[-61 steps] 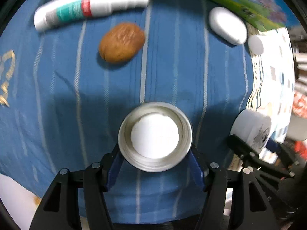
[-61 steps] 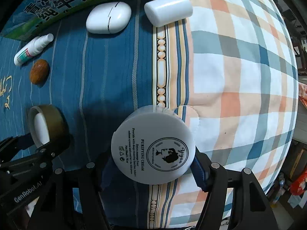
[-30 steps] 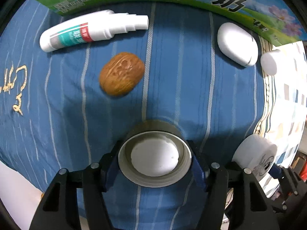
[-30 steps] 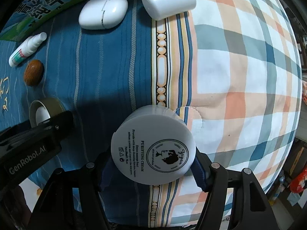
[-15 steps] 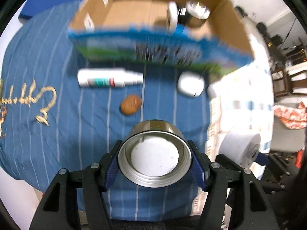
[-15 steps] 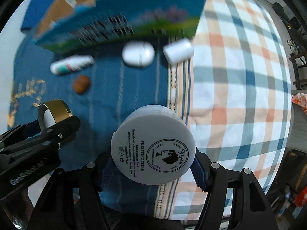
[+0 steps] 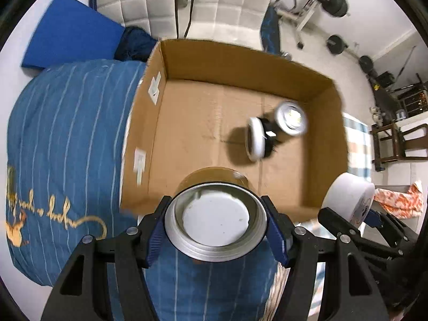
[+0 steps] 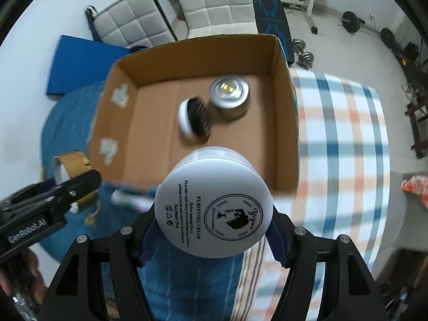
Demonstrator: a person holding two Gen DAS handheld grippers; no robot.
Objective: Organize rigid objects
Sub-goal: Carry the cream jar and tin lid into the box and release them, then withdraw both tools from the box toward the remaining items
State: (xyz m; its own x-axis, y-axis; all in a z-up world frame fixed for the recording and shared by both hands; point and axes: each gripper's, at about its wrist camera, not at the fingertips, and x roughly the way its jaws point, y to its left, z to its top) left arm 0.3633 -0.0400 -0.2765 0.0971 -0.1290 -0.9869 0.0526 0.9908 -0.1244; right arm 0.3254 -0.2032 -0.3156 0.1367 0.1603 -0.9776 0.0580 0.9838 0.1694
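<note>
My left gripper point(image 7: 216, 230) is shut on a gold-walled jar point(image 7: 216, 222) with a silver rim and white inside, held above the near edge of an open cardboard box point(image 7: 187, 61). My right gripper point(image 8: 214, 222) is shut on a white cream jar point(image 8: 214, 203) with black print, held above the same box point(image 8: 149, 64). The box holds a round white-backed brush point(image 7: 256, 139) and a silver puck light point(image 7: 291, 119). The cream jar also shows in the left wrist view point(image 7: 347, 200), and the gold jar in the right wrist view point(image 8: 71, 167).
The box stands on a bed with a blue striped cover point(image 7: 67, 123) and a plaid cover point(image 8: 339, 144). A white spray bottle point(image 8: 131, 200) lies just in front of the box. Beyond the bed are a grey padded chair point(image 8: 214, 2), a blue mat point(image 8: 80, 64) and gym weights point(image 8: 350, 21).
Both grippers have risen from the bed with their jars and moved forward over the box. The walnut, white case and white cylinder have dropped out of sight.
</note>
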